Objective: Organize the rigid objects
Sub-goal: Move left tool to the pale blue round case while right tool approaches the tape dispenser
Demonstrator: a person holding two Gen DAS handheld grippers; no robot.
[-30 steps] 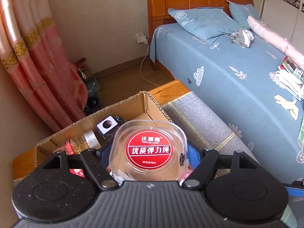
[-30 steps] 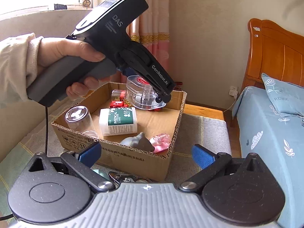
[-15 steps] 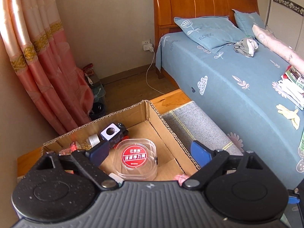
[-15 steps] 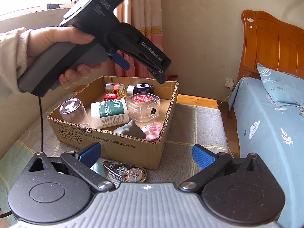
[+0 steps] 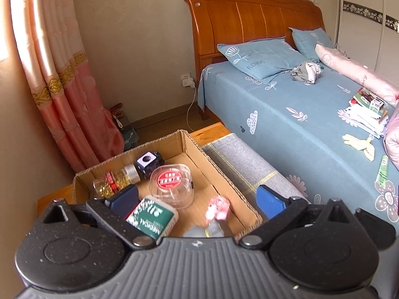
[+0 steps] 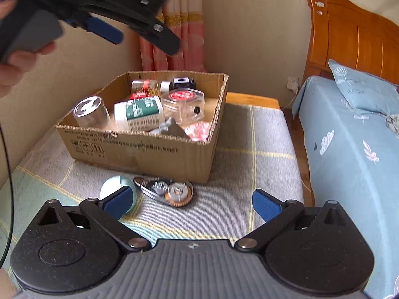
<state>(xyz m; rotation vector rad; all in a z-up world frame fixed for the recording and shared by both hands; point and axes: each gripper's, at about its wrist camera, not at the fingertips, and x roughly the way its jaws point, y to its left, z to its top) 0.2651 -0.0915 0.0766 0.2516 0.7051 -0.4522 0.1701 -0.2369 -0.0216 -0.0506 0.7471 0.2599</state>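
A cardboard box (image 6: 139, 147) stands on a grey mat and also shows in the left wrist view (image 5: 224, 186). In it lie a clear case with a red label (image 5: 170, 183) (image 6: 184, 104), a green and white bottle (image 5: 152, 216) (image 6: 138, 114), a glass jar (image 6: 91, 112), a black cube (image 5: 149, 162), a gold-filled bottle (image 5: 114, 183) and a pink item (image 5: 218, 206). A correction tape (image 6: 167, 191) and a pale teal round object (image 6: 117, 189) lie on the mat before the box. My left gripper (image 5: 197, 200) (image 6: 139, 35) is open and empty, high above the box. My right gripper (image 6: 192, 203) is open, low over the mat.
A bed with a blue sheet (image 5: 299, 124) and wooden headboard (image 5: 249, 22) runs along the right. Pink curtains (image 5: 62, 87) hang behind the box. A wall socket with a cable (image 5: 187, 79) is by the bed. Folded papers (image 5: 366, 114) lie on the bed.
My left gripper opened and let the clear red-labelled case drop into the box, then rose and drew back. My right gripper moved lower and closer to the items on the mat.
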